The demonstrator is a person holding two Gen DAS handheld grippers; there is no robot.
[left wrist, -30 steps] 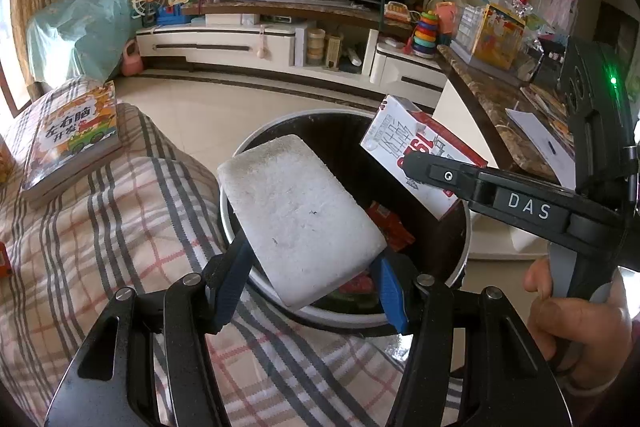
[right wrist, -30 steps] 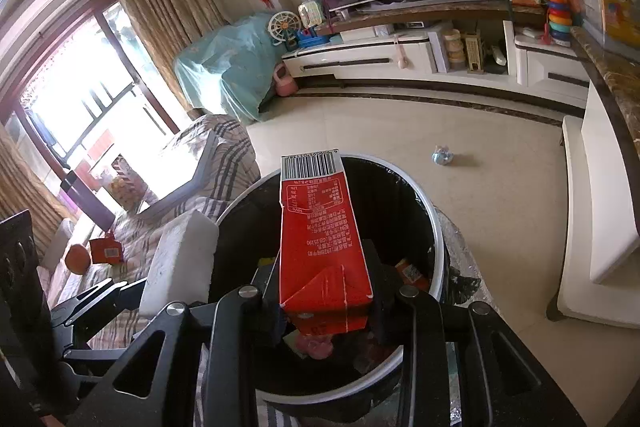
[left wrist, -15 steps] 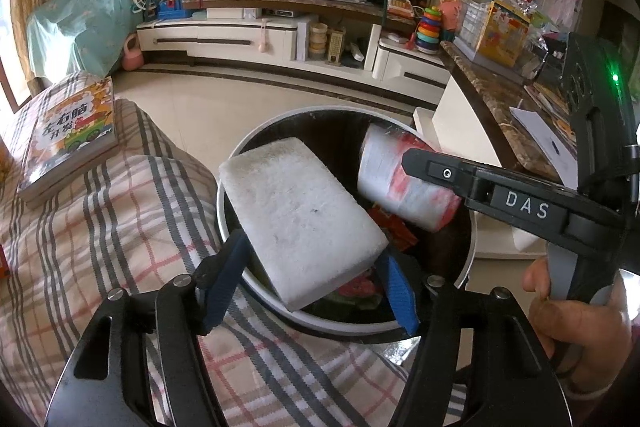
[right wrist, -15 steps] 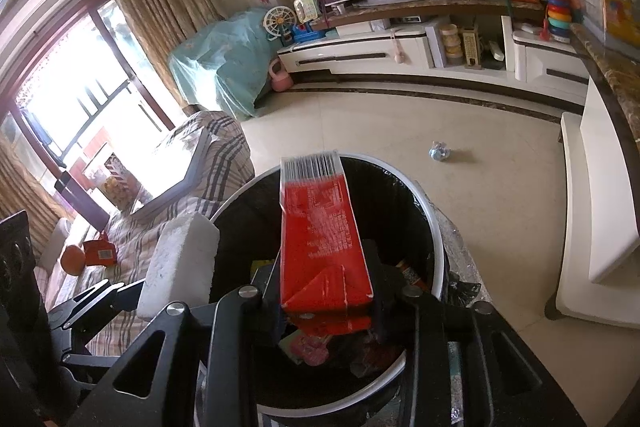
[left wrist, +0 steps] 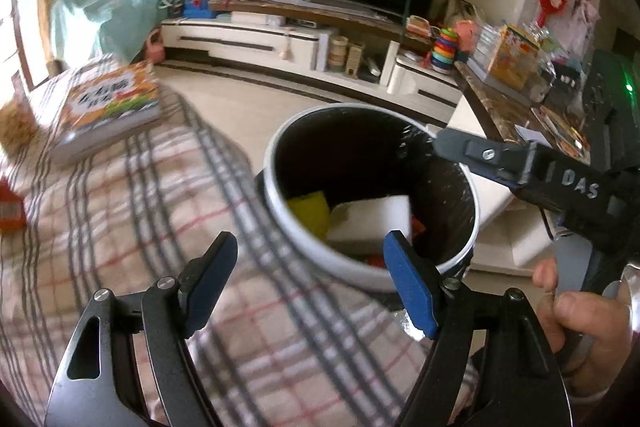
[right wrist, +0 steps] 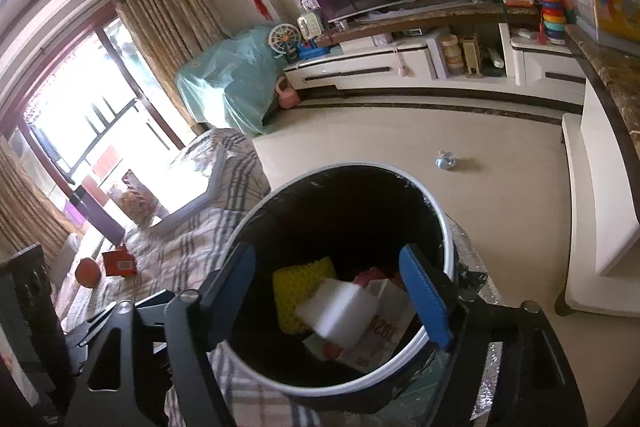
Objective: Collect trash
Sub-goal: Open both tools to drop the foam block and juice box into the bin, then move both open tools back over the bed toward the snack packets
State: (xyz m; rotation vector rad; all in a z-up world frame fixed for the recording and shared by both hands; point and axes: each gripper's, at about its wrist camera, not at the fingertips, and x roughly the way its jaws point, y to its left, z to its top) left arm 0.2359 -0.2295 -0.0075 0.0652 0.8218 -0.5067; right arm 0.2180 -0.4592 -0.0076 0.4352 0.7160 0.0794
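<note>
A round trash bin (left wrist: 474, 211) (right wrist: 448, 239) with a white rim and black liner stands beside the checked cloth. Inside lie a white foam block (left wrist: 376, 223) (right wrist: 340, 311), a yellow sponge (left wrist: 310, 213) (right wrist: 298, 291) and a red-and-white carton (right wrist: 384, 337). My left gripper (left wrist: 312, 287) hangs over the bin's near rim; its jaws are opening with nothing between them. My right gripper (right wrist: 334, 299) is above the bin mouth, jaws opening and empty; in the left wrist view its finger (left wrist: 504, 165) reaches over the bin from the right.
A checked cloth (left wrist: 140, 227) covers the seat left of the bin, with a picture book (left wrist: 108, 107) and a small red box (left wrist: 10, 211) on it. A crumpled scrap (right wrist: 446, 161) lies on the tiled floor. A marble-topped counter (left wrist: 504, 107) stands right, a TV cabinet (left wrist: 280, 43) behind.
The left gripper has let go of the white foam block and the right has let go of the red carton; both now lie in the bin. Both grippers have opened wider. The left hand shifted sideways.
</note>
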